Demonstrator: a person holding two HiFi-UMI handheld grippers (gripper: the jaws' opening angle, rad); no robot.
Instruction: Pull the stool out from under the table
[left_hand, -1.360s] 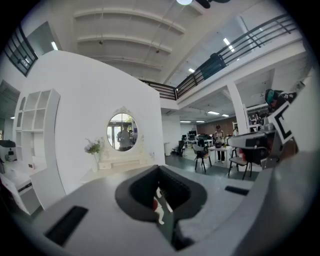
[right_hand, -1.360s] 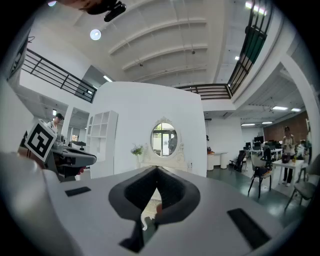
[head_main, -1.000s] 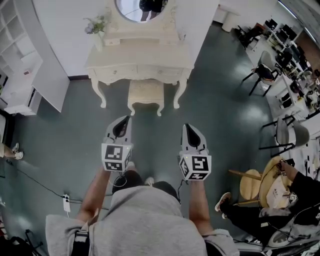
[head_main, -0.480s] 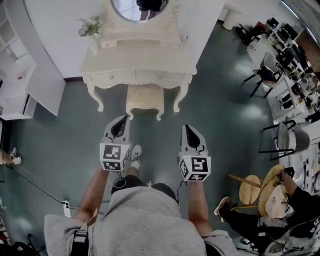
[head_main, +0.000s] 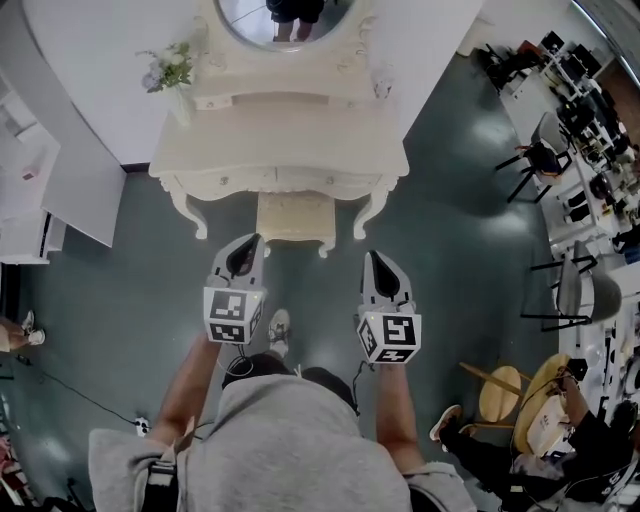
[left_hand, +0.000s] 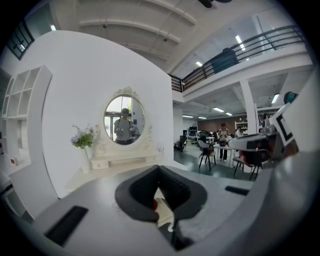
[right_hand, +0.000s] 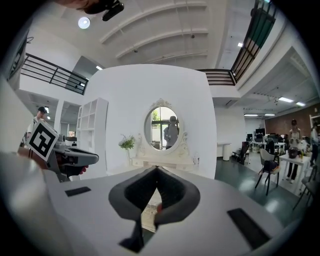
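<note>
Left hand-held gripper (head_main: 249, 240), right hand-held gripper (head_main: 373, 256) pressed together, seemingly short of stool (head_main: 293, 217) edge.

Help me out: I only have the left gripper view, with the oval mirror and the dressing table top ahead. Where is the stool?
Observer: In the head view the stool stands tucked under the dressing table, between its front legs, with its front edge showing.
Operator: Is either gripper on it?
Observer: No. The left gripper and the right gripper both hang short of the stool, not touching it.
Operator: Are the right one's jaws closed?
Observer: Yes. The right gripper view shows them together, with nothing held.
</note>
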